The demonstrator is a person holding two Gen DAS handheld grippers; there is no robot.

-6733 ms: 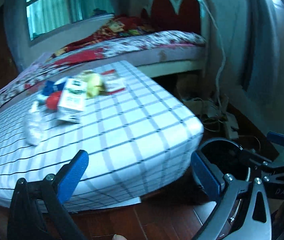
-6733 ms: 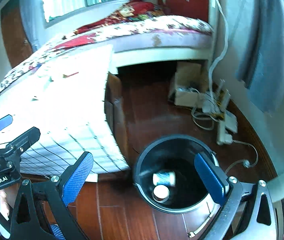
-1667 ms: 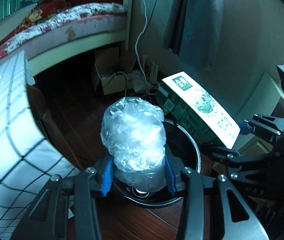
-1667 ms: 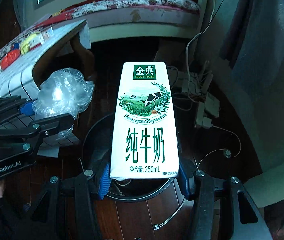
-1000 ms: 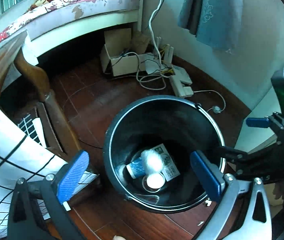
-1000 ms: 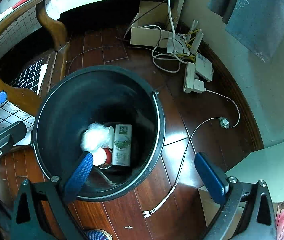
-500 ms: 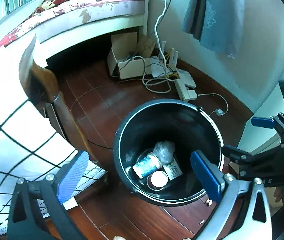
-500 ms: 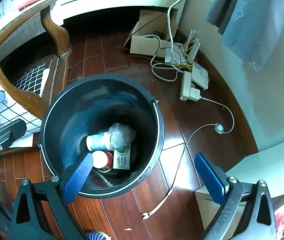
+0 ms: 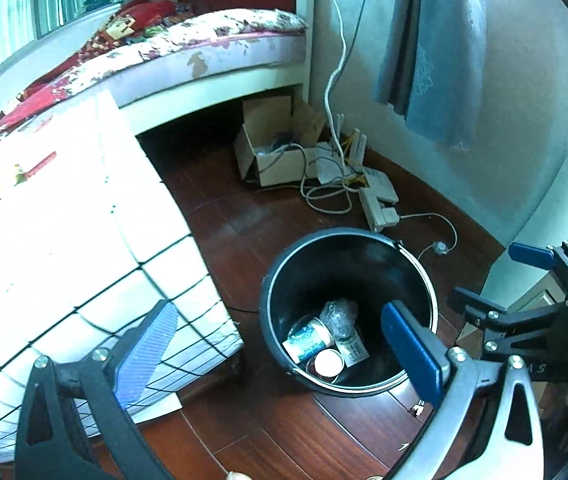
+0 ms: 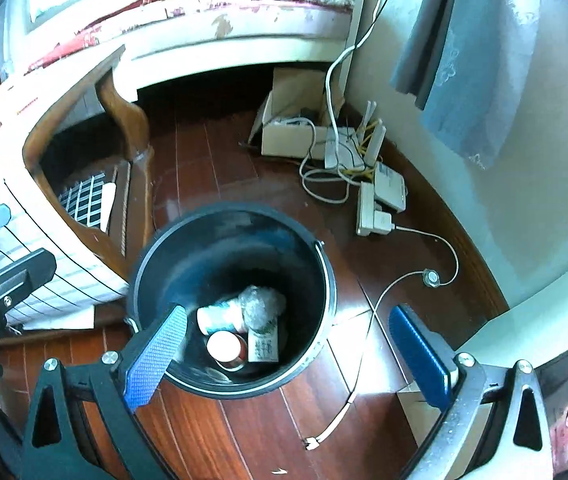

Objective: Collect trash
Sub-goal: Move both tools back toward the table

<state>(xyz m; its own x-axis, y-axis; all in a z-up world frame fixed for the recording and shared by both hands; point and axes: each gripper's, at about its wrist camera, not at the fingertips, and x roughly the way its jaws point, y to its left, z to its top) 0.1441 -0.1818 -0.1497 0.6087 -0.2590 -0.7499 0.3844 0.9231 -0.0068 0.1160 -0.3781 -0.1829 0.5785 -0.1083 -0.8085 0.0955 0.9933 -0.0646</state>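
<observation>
A black bin (image 9: pixel 280 276) stands on the wooden floor; it also shows in the right wrist view (image 10: pixel 152 264). Inside lie a crumpled plastic bag (image 10: pixel 262 304), a milk carton (image 10: pixel 264 346), a paper cup (image 10: pixel 218 318) and a red-rimmed cup (image 10: pixel 224 346). My left gripper (image 9: pixel 280 350) is open and empty, above and in front of the bin. My right gripper (image 10: pixel 284 354) is open and empty over the bin's near rim. More trash (image 9: pixel 12 168) lies on the checked tablecloth (image 9: pixel 84 240) at the far left.
A cardboard box (image 9: pixel 276 152), cables and a power strip (image 9: pixel 380 204) lie on the floor behind the bin. A bed (image 9: pixel 188 48) runs along the back. A grey curtain (image 9: pixel 432 48) hangs at the right wall. A wooden table leg (image 10: pixel 124 120) stands left of the bin.
Both grippers have let go: the plastic bag and the milk carton dropped into the bin. Since then both grippers have pulled up and back, and the left view swings toward the table.
</observation>
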